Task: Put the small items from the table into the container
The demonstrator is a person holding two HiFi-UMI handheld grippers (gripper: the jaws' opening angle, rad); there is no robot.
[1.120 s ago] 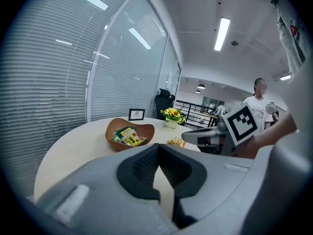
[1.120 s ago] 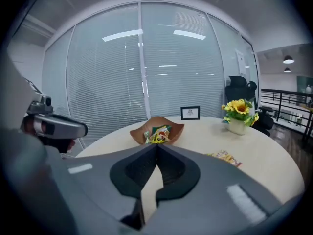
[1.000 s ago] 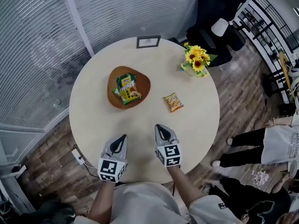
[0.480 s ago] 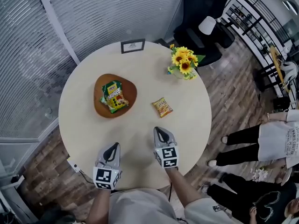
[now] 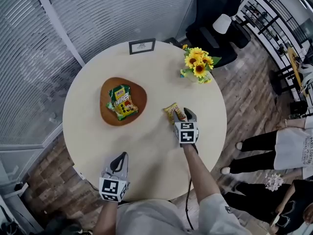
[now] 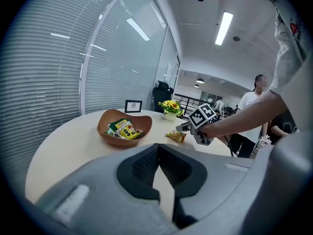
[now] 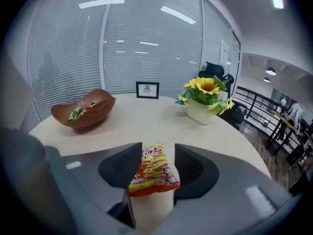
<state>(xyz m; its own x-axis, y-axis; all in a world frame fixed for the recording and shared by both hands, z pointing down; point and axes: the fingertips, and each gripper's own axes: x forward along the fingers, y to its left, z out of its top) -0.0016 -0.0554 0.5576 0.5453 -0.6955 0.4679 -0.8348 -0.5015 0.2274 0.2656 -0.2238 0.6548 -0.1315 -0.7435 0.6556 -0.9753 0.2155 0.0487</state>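
The orange foil snack packet [image 7: 151, 173], near the round worktop's [image 5: 146, 151] right edge, was straddled, ungripped, by the opening right gripper [image 5: 188, 113]; closure, then carriage to the brown wooden bowl [image 5: 142, 94], was judged next; the left gripper [image 5: 120, 159] was shut.

Bright, even ceiling strip light [image 6: 225, 27]; fisheye edges bend and darken.

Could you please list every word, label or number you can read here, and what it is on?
No text can be read.
Orange snack packet: print too blurred.
Framed sign: too small.
Green packets in the wooden bowl: print too small.
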